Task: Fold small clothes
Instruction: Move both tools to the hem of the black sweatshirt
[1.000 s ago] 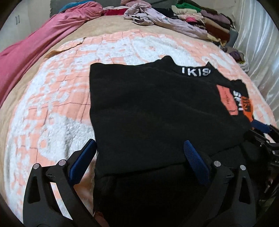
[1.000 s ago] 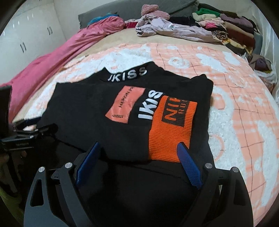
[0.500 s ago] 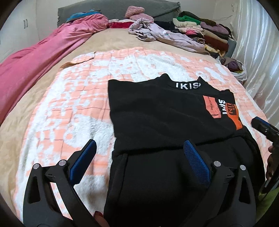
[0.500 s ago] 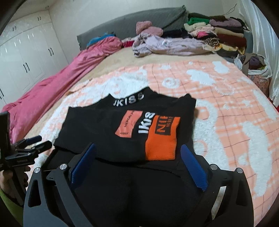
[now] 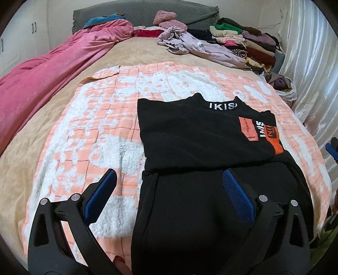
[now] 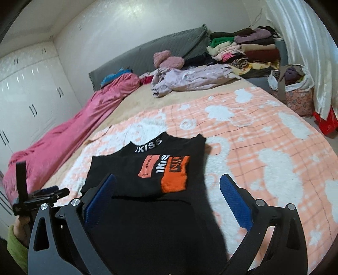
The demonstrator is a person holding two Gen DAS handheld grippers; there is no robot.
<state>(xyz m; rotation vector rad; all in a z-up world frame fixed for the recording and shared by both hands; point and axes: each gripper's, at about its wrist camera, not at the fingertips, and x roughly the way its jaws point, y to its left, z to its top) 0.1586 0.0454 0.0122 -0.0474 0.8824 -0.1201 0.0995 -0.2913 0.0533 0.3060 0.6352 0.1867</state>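
A black top (image 5: 196, 135) with white "IKISS" lettering and orange patches lies on the orange-and-white blanket (image 5: 101, 127), its upper part folded over the lower part (image 5: 190, 211). It also shows in the right wrist view (image 6: 147, 169). My left gripper (image 5: 169, 190) is open and empty, raised above the garment's near left part. My right gripper (image 6: 166, 190) is open and empty, raised above the garment's near right part. The left gripper's tool (image 6: 42, 194) shows at the left of the right wrist view.
A pink quilt (image 5: 52, 63) runs along the bed's left side. Loose lilac clothes (image 5: 200, 46) and a stack of folded clothes (image 5: 243, 40) lie at the far end by the grey headboard (image 5: 147, 12). A bag of clothes (image 6: 295, 88) stands beside the bed at right.
Both grippers have lifted up and back from the garment, so more of the bed and room shows. The top lies folded as before.
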